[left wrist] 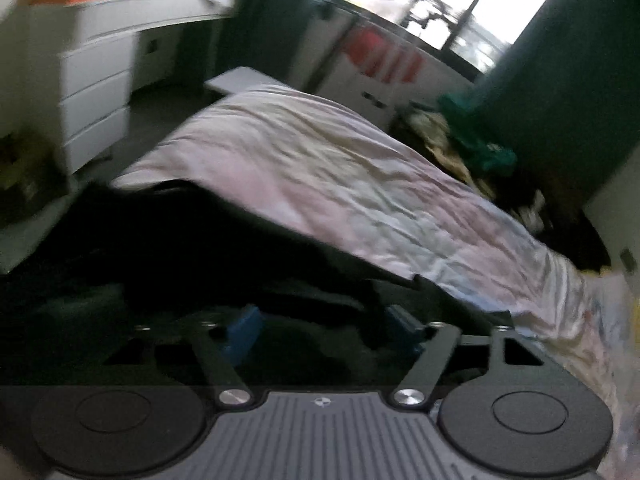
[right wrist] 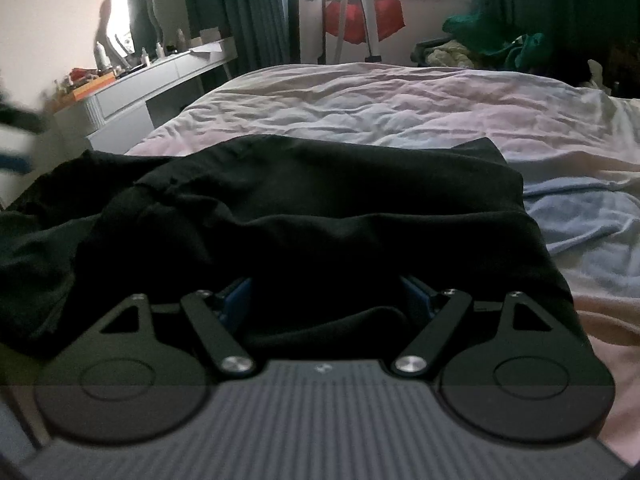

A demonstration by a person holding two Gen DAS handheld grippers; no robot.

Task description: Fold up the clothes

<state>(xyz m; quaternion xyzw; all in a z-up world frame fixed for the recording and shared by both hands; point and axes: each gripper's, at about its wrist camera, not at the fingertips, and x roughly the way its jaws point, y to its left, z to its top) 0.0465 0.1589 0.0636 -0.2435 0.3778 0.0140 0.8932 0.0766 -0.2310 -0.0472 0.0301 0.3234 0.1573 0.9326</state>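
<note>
The soft, limp black garment (right wrist: pixel 304 208) lies rumpled on the near bed (right wrist: pixel 400 120), fabric bunched between both spread tools, left (left wrist: pixel 320 320) and right (right wrist: pixel 326 300); best pinched at an edge.

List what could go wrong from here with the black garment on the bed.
1. The black fabric garment lies bunched, with a ridge across its middle; folding it now could lock in creases.
2. The right gripper has open jaws with cloth between them, so closing might pinch several layers.
3. The light blue cloth lies right beside the garment's edge and could get dragged along.
</note>
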